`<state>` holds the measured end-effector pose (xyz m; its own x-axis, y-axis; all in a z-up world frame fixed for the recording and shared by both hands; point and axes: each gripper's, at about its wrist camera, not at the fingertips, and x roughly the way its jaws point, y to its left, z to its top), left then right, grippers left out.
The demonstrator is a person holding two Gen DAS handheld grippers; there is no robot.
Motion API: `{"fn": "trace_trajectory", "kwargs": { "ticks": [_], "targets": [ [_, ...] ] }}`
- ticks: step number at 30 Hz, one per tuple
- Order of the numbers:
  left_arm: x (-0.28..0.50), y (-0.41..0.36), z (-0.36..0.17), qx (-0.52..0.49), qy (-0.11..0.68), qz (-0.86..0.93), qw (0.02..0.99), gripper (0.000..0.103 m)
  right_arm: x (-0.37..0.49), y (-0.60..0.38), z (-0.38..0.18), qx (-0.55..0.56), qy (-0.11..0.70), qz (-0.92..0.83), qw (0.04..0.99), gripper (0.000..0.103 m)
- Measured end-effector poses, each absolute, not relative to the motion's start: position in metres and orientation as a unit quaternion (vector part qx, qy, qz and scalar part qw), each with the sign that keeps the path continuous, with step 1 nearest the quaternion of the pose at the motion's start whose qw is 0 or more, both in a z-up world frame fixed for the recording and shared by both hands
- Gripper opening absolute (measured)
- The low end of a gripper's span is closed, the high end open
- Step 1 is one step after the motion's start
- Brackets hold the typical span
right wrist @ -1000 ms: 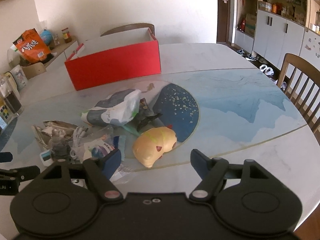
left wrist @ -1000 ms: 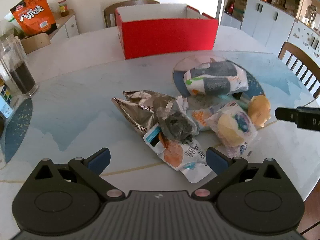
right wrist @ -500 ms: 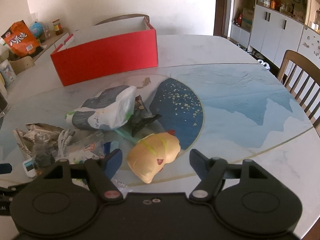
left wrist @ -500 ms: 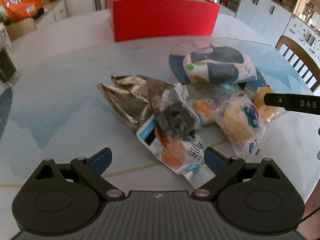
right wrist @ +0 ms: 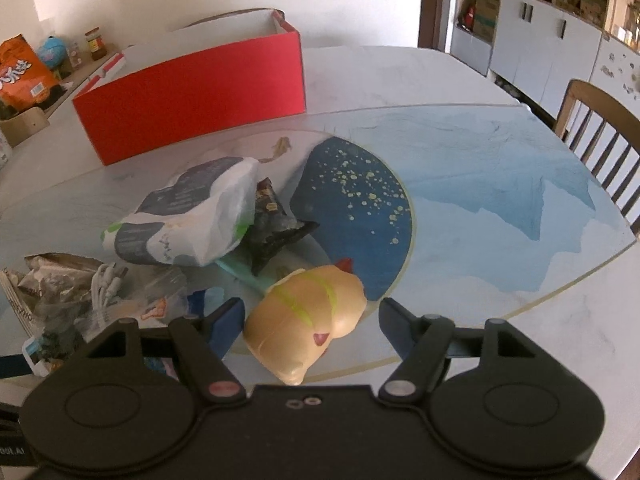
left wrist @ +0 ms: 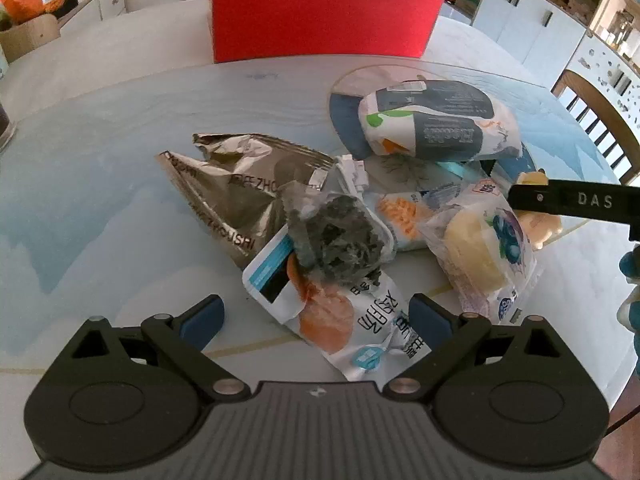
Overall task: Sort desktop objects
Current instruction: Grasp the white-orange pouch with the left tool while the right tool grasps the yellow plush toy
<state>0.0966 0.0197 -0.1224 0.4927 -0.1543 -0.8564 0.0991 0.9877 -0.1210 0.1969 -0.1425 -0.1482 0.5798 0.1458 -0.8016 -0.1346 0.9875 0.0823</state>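
Note:
A heap of snack packets lies mid-table. My left gripper [left wrist: 316,316] stands open over a white and orange packet [left wrist: 340,312] whose near end lies between its fingers, untouched. On that packet rests a clear bag of dark dried bits [left wrist: 344,240], with a silver foil bag [left wrist: 240,192] to its left. My right gripper [right wrist: 312,316] is open astride a yellow squishy toy [right wrist: 308,312], its pads apart from it. A grey and white bag [right wrist: 192,216] lies beyond, and a bread packet [left wrist: 484,252] sits right of the heap. The red box [right wrist: 192,96] stands at the back.
A wooden chair [right wrist: 600,136] stands at the table's right edge. A black wrapper [right wrist: 272,224] sits beside the grey and white bag. An orange snack bag [right wrist: 20,76] rests on a side cabinet at the far left. White cabinets [right wrist: 540,52] line the right wall.
Both grippers have come down and closer to the heap. The packet's end and the yellow toy now sit between the open fingers. Neither gripper's opening has altered.

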Motion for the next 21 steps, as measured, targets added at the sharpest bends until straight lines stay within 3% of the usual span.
{"fn": "trace_trajectory", "kwargs": {
  "ticks": [3, 8, 21],
  "targets": [
    [0.095, 0.013, -0.122, -0.009, 0.493, -0.08, 0.867, 0.092, 0.198, -0.141, -0.15, 0.004, 0.454, 0.078, 0.887, 0.074],
    [0.091, 0.006, -0.121, 0.027, 0.482, -0.079, 0.872, 0.067, 0.2, -0.144, -0.153, 0.026, 0.465, 0.08, 0.881, 0.073],
    [0.086, 0.02, -0.114, -0.022, 0.481, -0.068, 0.874, 0.052, 0.195, -0.149, -0.149, 0.021, 0.459, 0.093, 0.883, 0.061]
  ]
}}
